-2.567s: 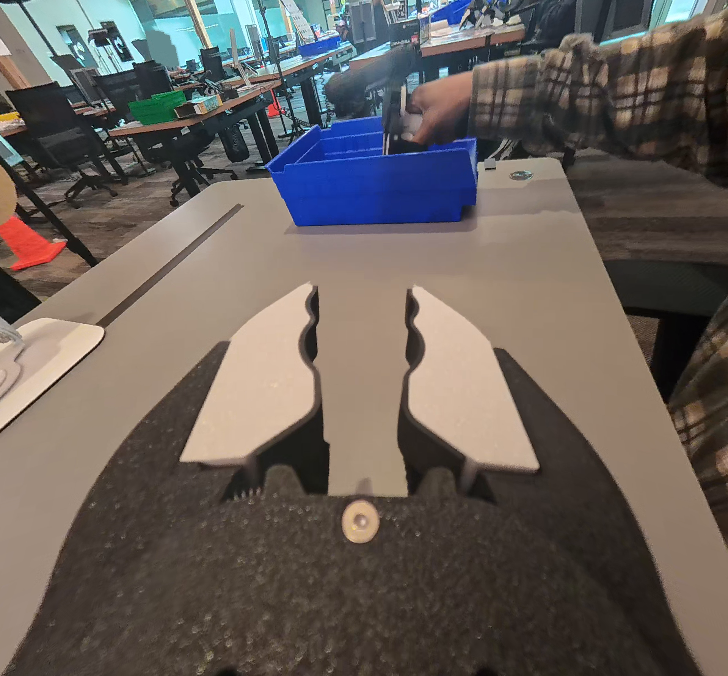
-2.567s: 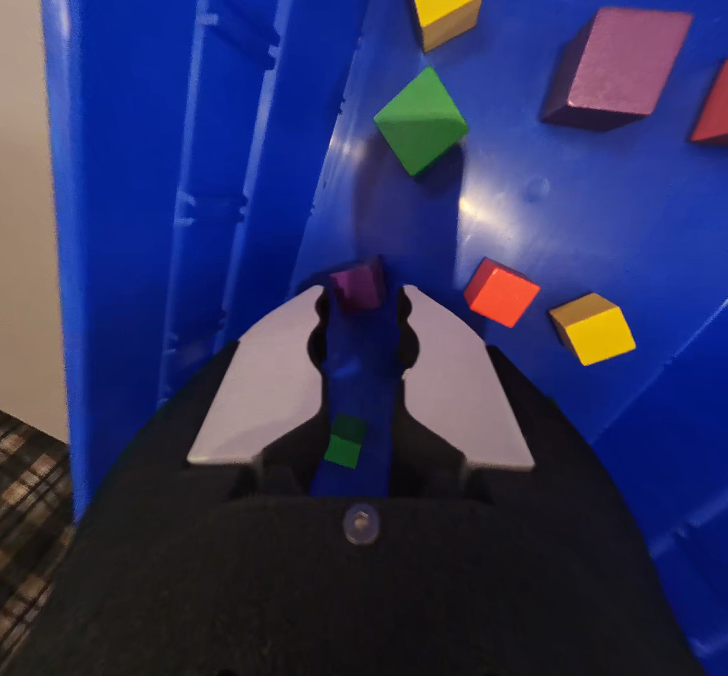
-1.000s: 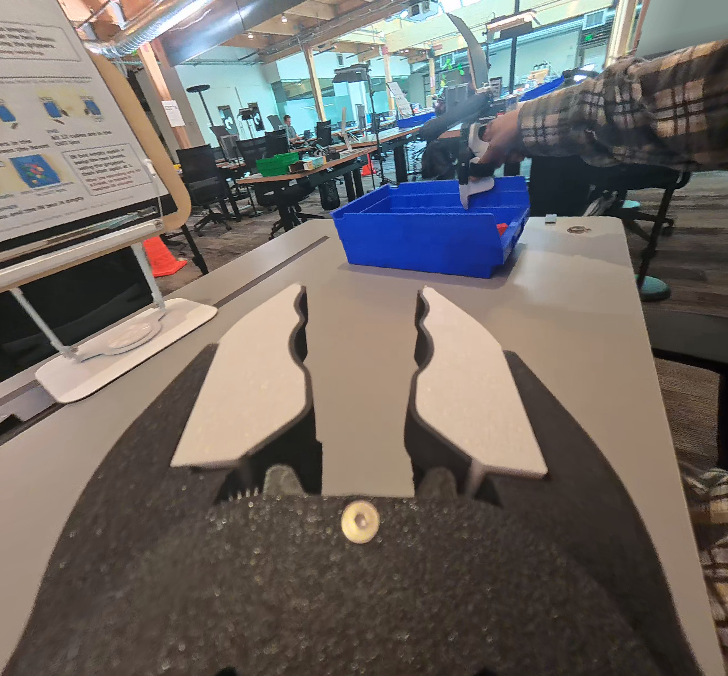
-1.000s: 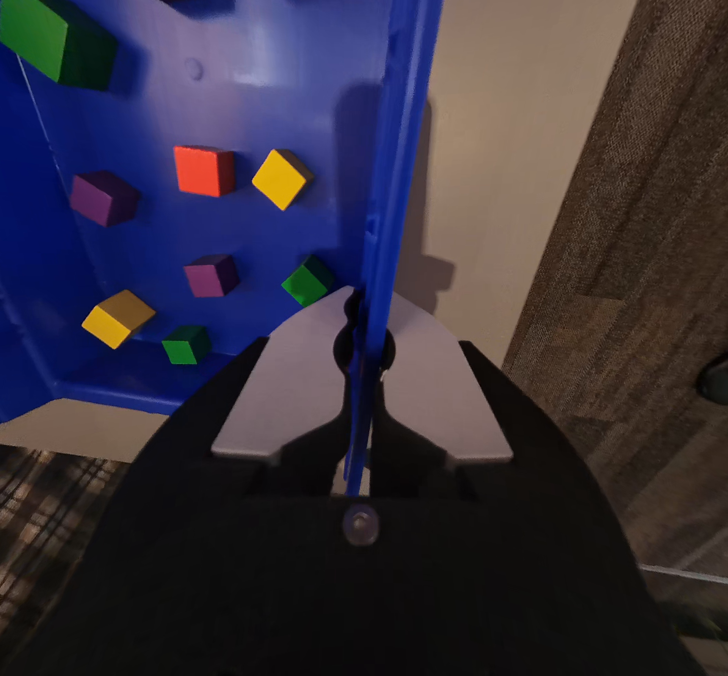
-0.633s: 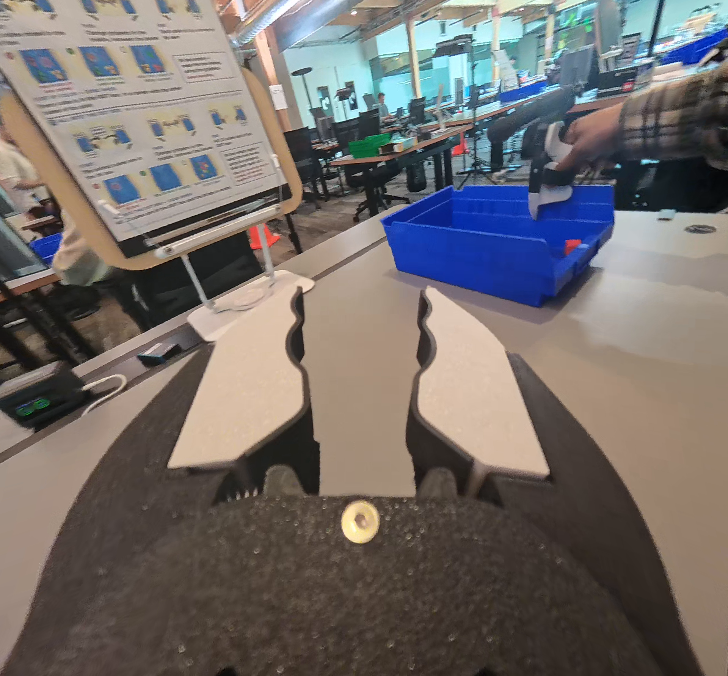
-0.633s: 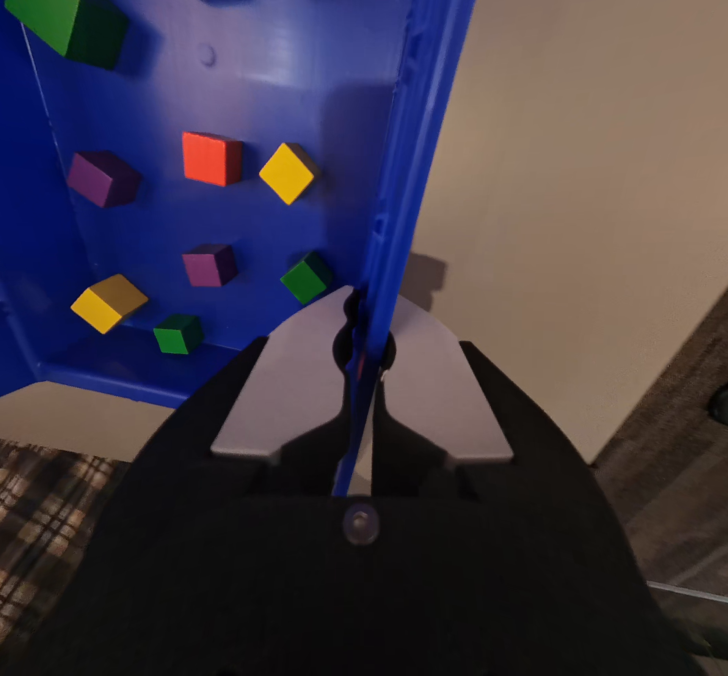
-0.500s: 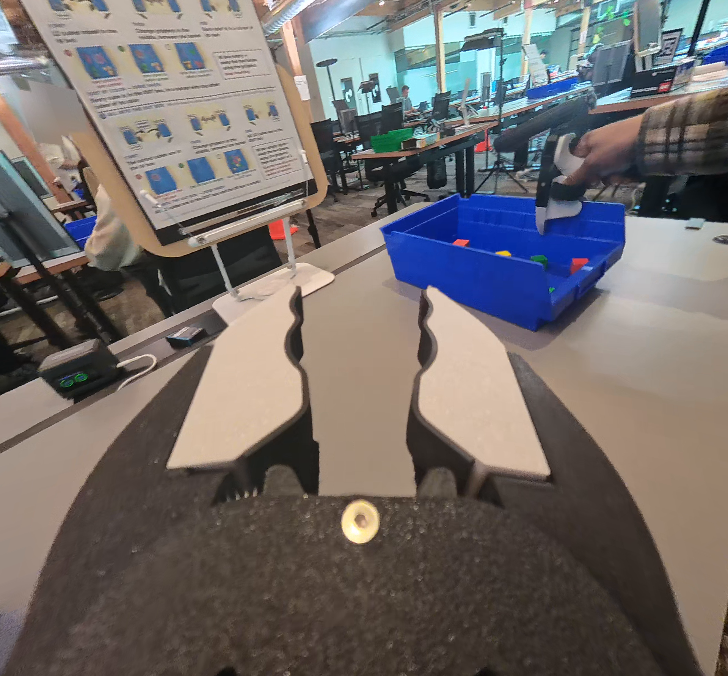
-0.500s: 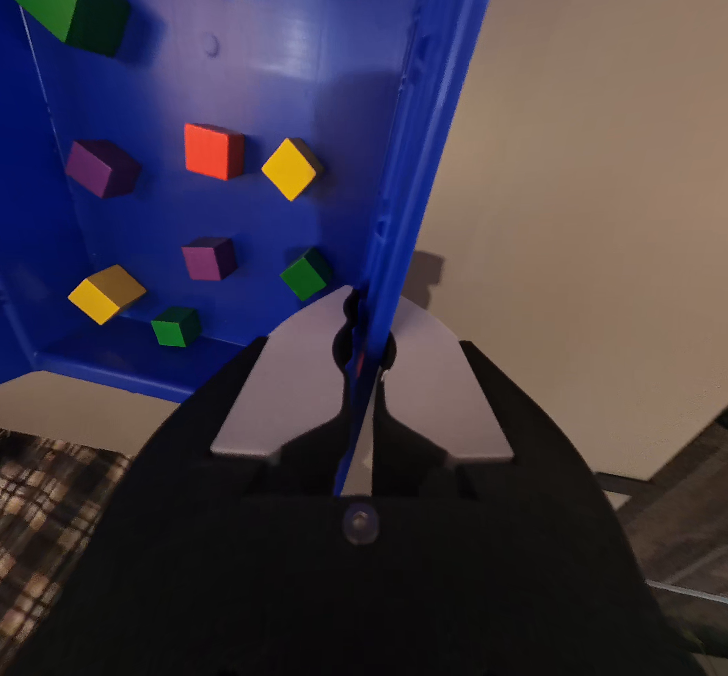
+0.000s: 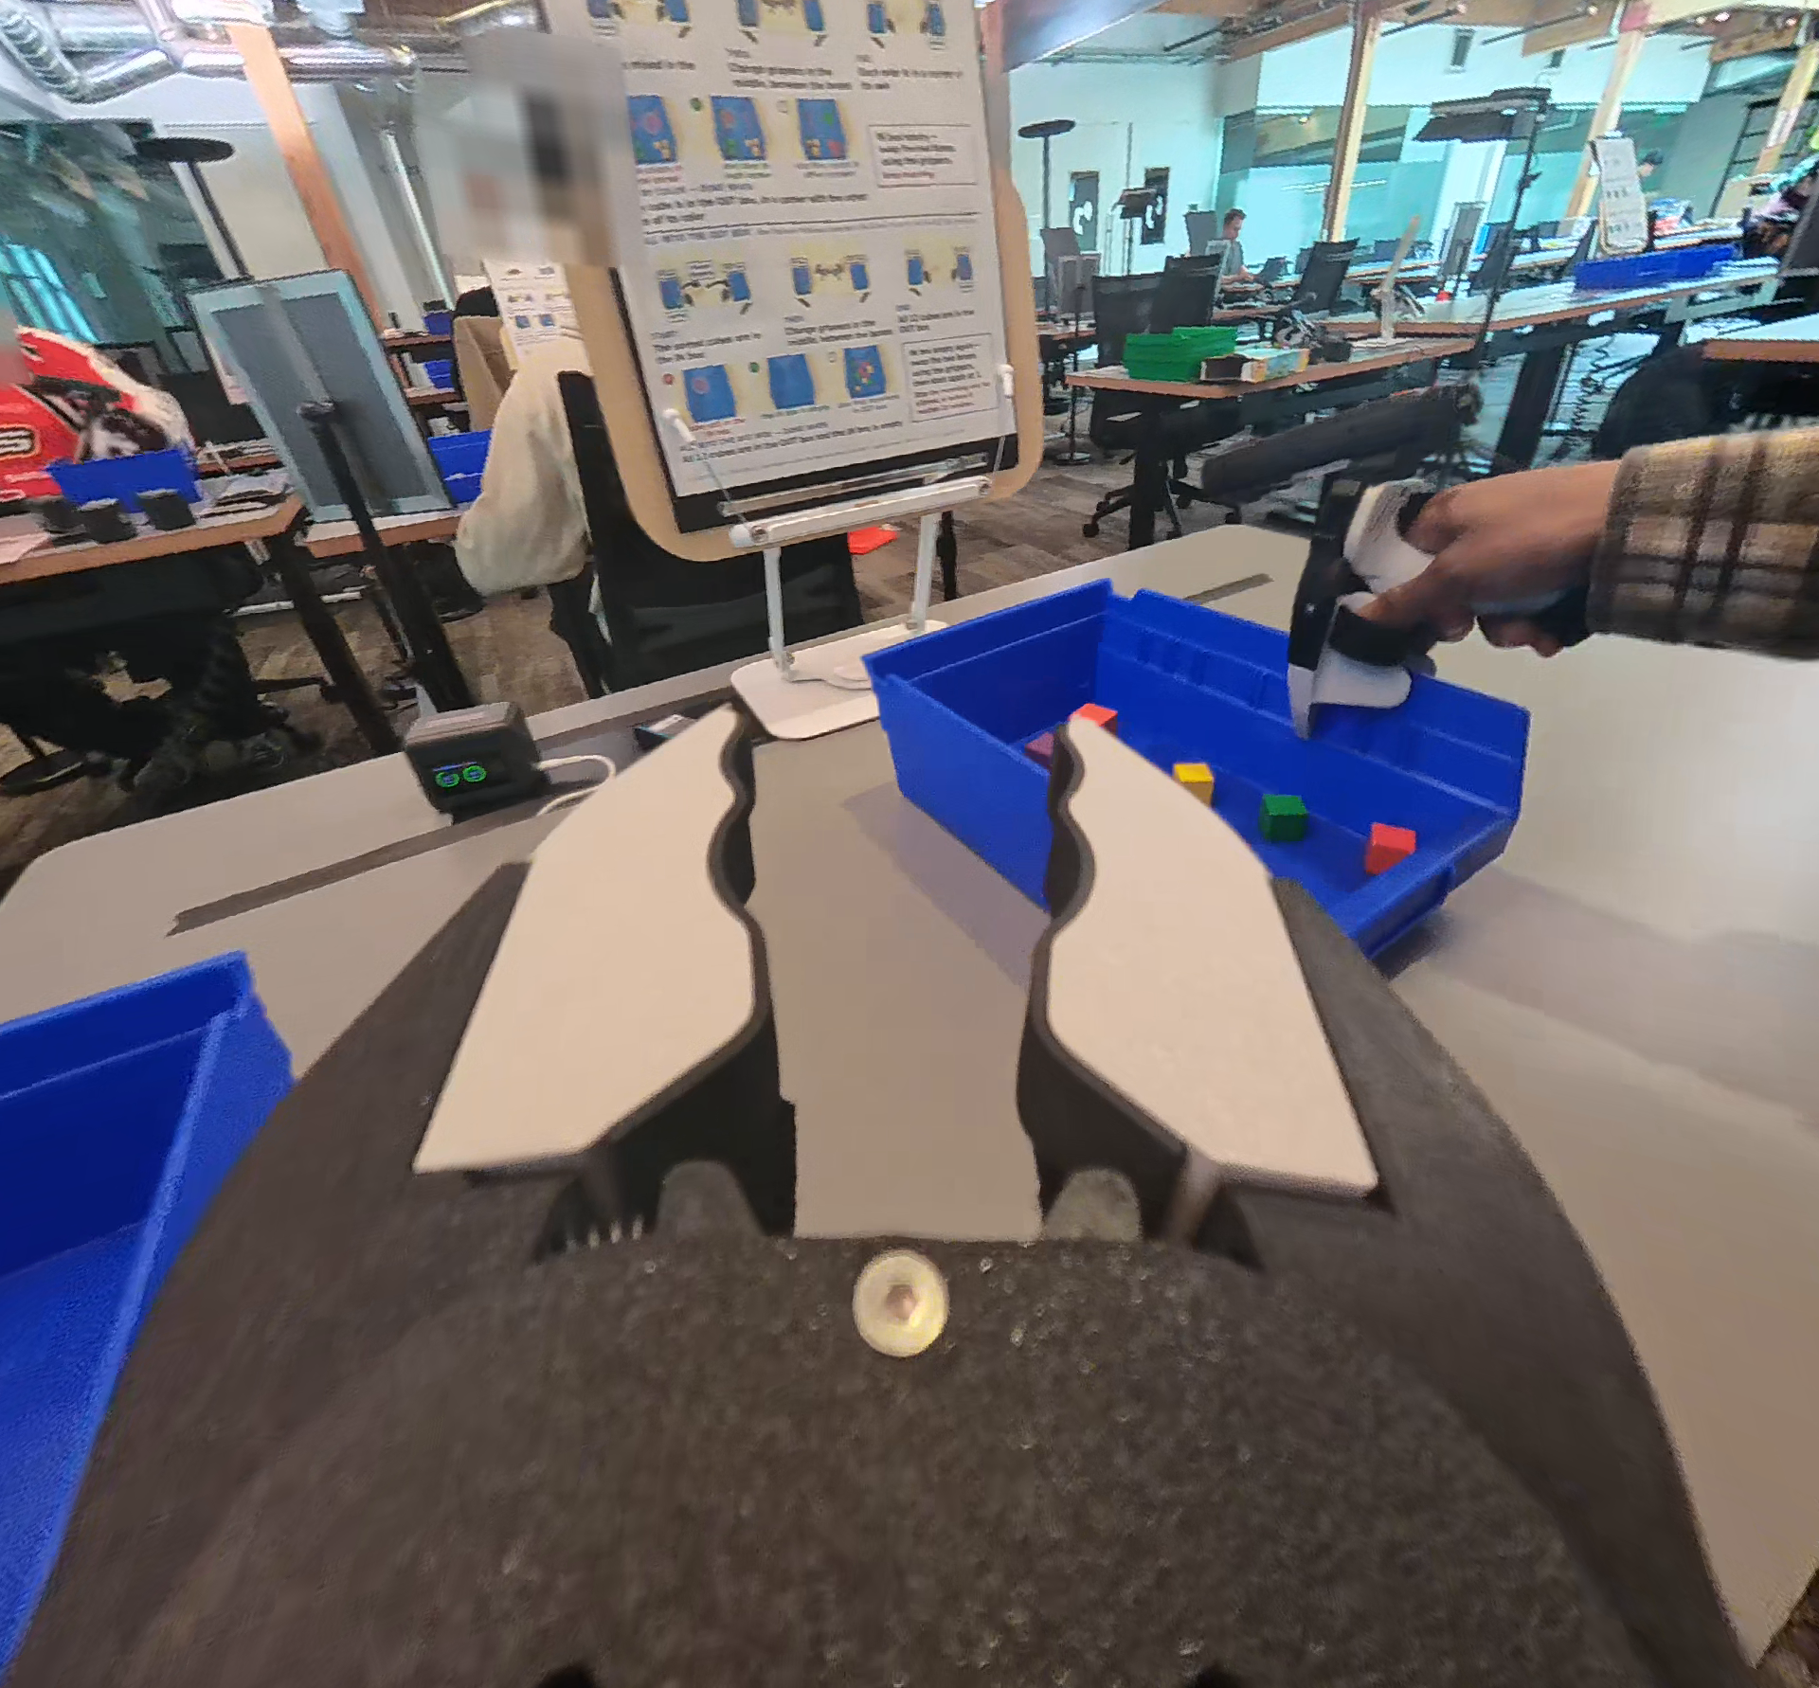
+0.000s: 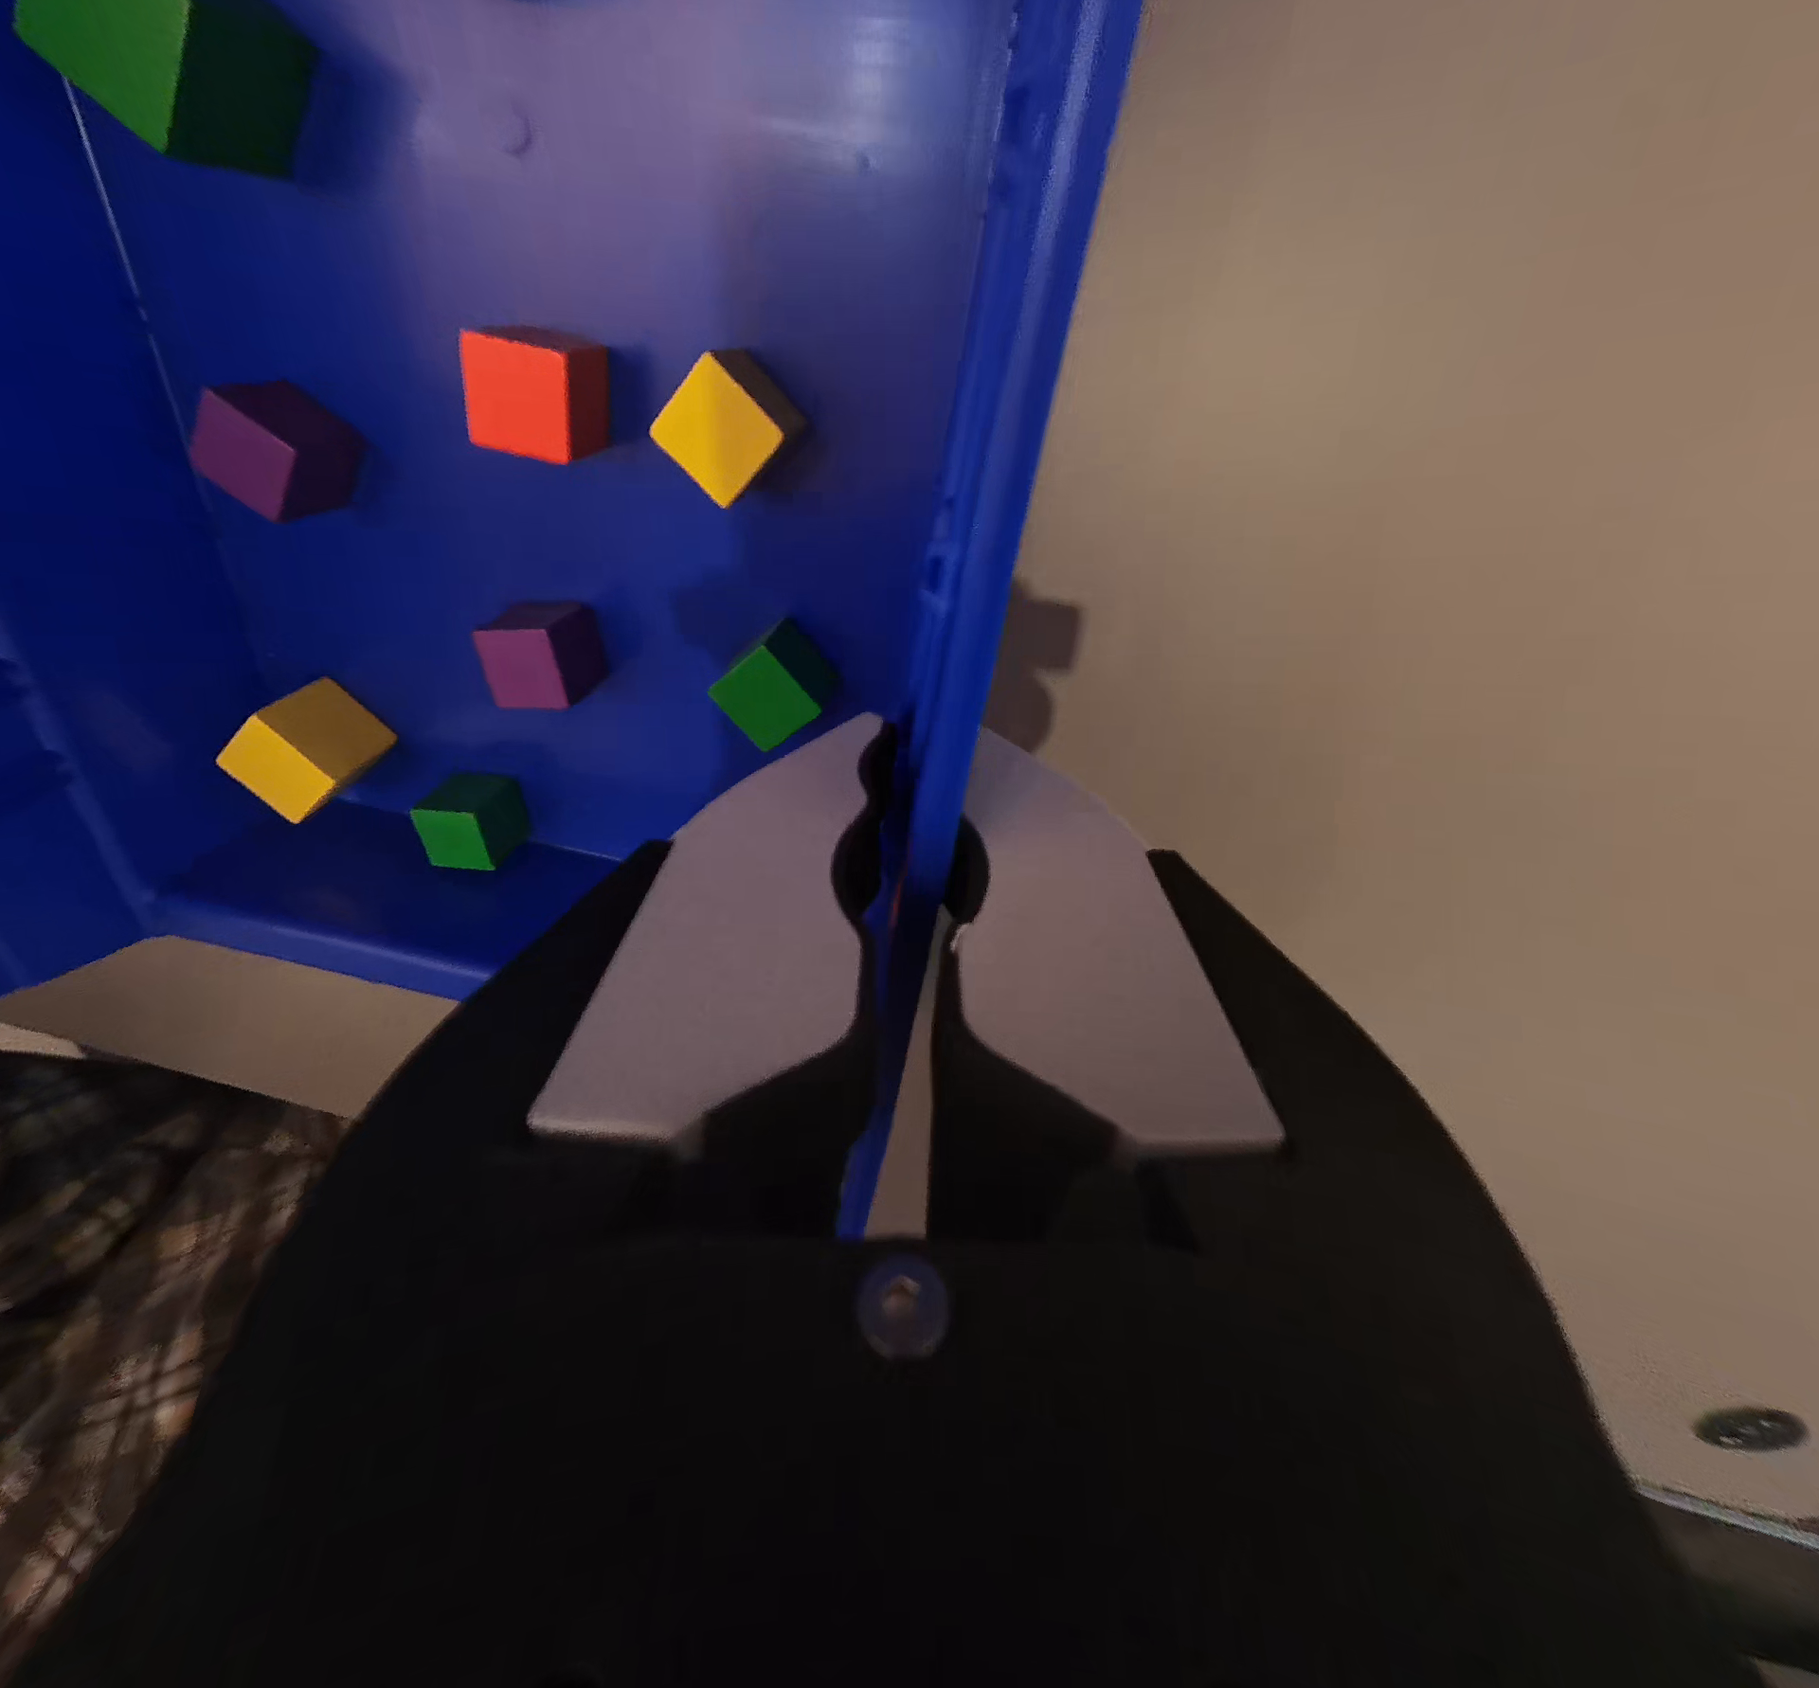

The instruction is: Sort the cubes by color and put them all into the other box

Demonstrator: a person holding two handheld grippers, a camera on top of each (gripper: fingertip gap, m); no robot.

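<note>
Right tongs clamped on blue box wall; left tongs spread, empty; cubes glossy, mixed colours; instruction board behind

The left tool is held low over the counter, its two fingers spread wide with nothing between them. The right tool, gripped by a hand in a plaid sleeve, points down, clamped on the blue box wall.

Swung left: second blue box and instruction board now in view. Cube-filled box, once merely probed, now clamped at wall.
</note>
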